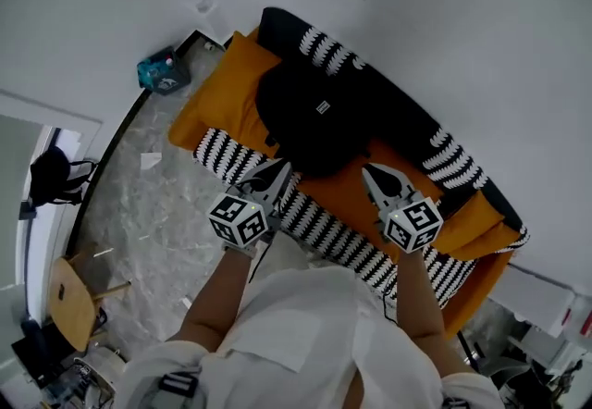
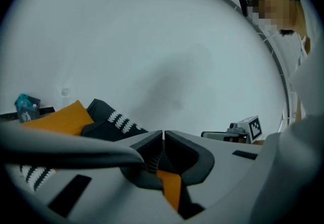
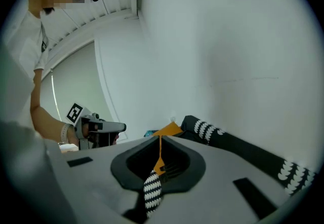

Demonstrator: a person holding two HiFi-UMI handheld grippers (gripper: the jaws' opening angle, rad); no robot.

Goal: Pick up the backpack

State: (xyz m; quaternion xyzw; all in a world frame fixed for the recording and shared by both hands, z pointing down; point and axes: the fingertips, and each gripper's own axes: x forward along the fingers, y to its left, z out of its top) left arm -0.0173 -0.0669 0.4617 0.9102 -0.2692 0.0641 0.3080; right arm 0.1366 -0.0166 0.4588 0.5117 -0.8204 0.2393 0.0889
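Note:
A black backpack (image 1: 319,116) with a small white label lies on the orange seat of a sofa (image 1: 231,83) in the head view. My left gripper (image 1: 280,168) hovers at the sofa's near edge, just short of the backpack's near left side, with its jaws shut and nothing in them. My right gripper (image 1: 369,172) hangs over the orange cushion by the backpack's near right side, also shut and empty. In the left gripper view the shut jaws (image 2: 163,132) point over the sofa toward the wall. The right gripper view shows the right gripper (image 3: 160,137) the same way.
The sofa has black-and-white striped trim (image 1: 314,222) along its near edge and back. On the marble floor (image 1: 157,204) sit a teal box (image 1: 162,72), a black bag (image 1: 51,176) and a wooden chair (image 1: 69,301). A white wall (image 1: 416,9) stands behind the sofa.

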